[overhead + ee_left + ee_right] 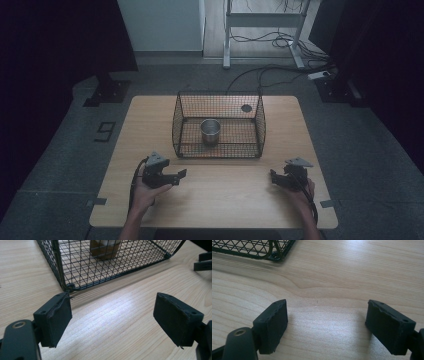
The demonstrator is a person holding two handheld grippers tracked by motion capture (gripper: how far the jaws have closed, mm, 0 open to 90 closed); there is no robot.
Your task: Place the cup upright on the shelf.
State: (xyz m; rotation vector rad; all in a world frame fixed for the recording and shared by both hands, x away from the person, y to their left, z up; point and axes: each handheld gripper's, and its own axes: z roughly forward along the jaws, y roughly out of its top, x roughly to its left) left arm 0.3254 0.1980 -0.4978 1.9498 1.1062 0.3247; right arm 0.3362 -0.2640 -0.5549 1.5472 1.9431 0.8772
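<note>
Currently both grippers rest low over the worktop (150,125), in the lower half of the high view, short of the basket (218,125).

Left gripper (176,177), lower left of centre: fingers (53,321) spread wide, holding nothing. In its own view the basket's near corner sits at upper left, just beyond the left finger, with the base of the cup (105,250) visible through the mesh at top centre.

Cup (210,131): metal, upright, standing on the basket floor, centre of the high view. It is well apart from both grippers and enclosed by mesh walls on all sides, so the open top looks like the only way in.

Right gripper (275,178), lower right: fingers (272,326) likewise wide apart and empty, bare wood between them; a basket corner shows at upper left of its view.

Judgement: the step in hand is the approach to the cup. To do it well:
- lift above the basket rim first, then descend; do not push through the mesh.
- take the cup across its wall or rim, fingers straddling it squarely.
- steady the basket with the other gripper if it slides.
</note>
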